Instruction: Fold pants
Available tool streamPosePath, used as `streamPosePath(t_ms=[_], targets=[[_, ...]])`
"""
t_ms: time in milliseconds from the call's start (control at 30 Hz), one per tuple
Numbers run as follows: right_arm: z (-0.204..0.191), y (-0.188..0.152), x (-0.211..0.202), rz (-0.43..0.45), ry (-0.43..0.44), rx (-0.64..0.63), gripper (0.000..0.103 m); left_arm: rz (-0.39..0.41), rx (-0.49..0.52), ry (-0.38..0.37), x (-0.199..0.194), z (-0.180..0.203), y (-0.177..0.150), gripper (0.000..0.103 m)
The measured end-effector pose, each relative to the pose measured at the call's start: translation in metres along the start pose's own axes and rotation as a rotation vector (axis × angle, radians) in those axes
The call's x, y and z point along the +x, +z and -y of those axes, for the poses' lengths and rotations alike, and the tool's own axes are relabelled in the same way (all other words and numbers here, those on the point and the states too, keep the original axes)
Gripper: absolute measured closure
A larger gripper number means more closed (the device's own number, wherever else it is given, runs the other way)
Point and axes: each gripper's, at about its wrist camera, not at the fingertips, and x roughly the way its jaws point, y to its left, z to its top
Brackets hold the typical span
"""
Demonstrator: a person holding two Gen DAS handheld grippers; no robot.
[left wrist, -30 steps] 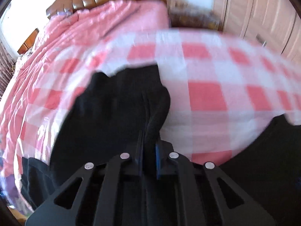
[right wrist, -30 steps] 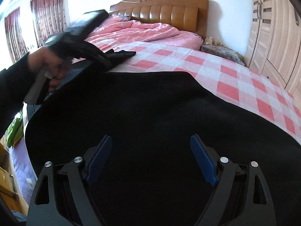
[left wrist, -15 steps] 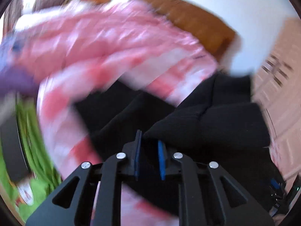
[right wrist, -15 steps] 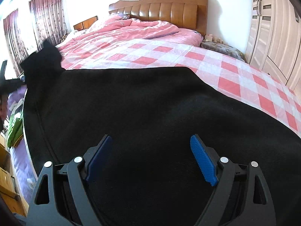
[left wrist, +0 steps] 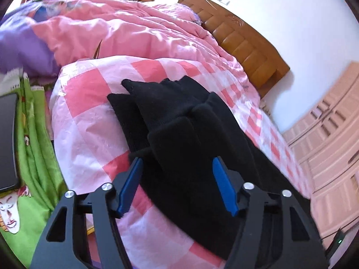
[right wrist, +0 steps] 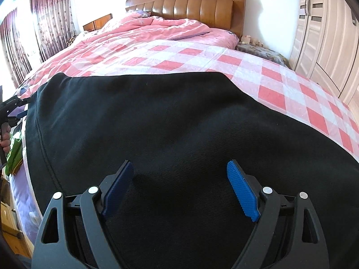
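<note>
Your left gripper (left wrist: 177,168): jaws opening, pants' (left wrist: 179,121) folded end lies between them, not pinched | your right gripper (right wrist: 179,174): jaws wide, holding nothing, above pants | pants: spread on checked bedcover (right wrist: 280,85)

Home bedroom: wooden headboard (right wrist: 186,4), pink quilt (right wrist: 157,29), curtains (right wrist: 51,24), probably wardrobe (right wrist: 325,27).
</note>
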Motion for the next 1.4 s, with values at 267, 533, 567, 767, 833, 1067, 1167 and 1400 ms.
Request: streamPosePath(t_ms=[267,533,567,767,833,1067,1167,1400], targets=[[0.001,0.000,0.000,0.002,0.007,0.000,0.020,0.007,-0.031,-0.014,-0.005,-0.003,0.005,0.097],[0.000,0.000,0.001,-0.001,0.008,-0.002,0.020,-0.010,-0.079,-0.014,-0.013,-0.021,-0.002,0.039],[0.001,0.000,0.001,0.000,0.009,0.000,0.020,0.039,-0.075,-0.018,-0.022,-0.023,-0.003,0.033],[-0.002,0.001,0.004,-0.010,0.000,-0.016,0.020,0.061,-0.060,0.093,-0.028,-0.038,0.007,0.051],[-0.003,0.001,0.004,-0.012,-0.002,-0.015,0.020,0.059,-0.047,0.038,-0.024,-0.036,0.010,0.051],[-0.003,0.001,0.005,-0.018,-0.009,-0.022,0.019,0.003,-0.148,-0.051,0.014,-0.032,0.026,0.014],[-0.003,0.001,0.006,-0.021,-0.007,-0.024,0.019,0.002,-0.190,-0.093,0.024,-0.033,0.032,0.015],[-0.002,-0.001,0.007,-0.034,0.001,-0.023,0.019,-0.013,-0.131,-0.086,0.028,-0.033,0.032,0.075]])
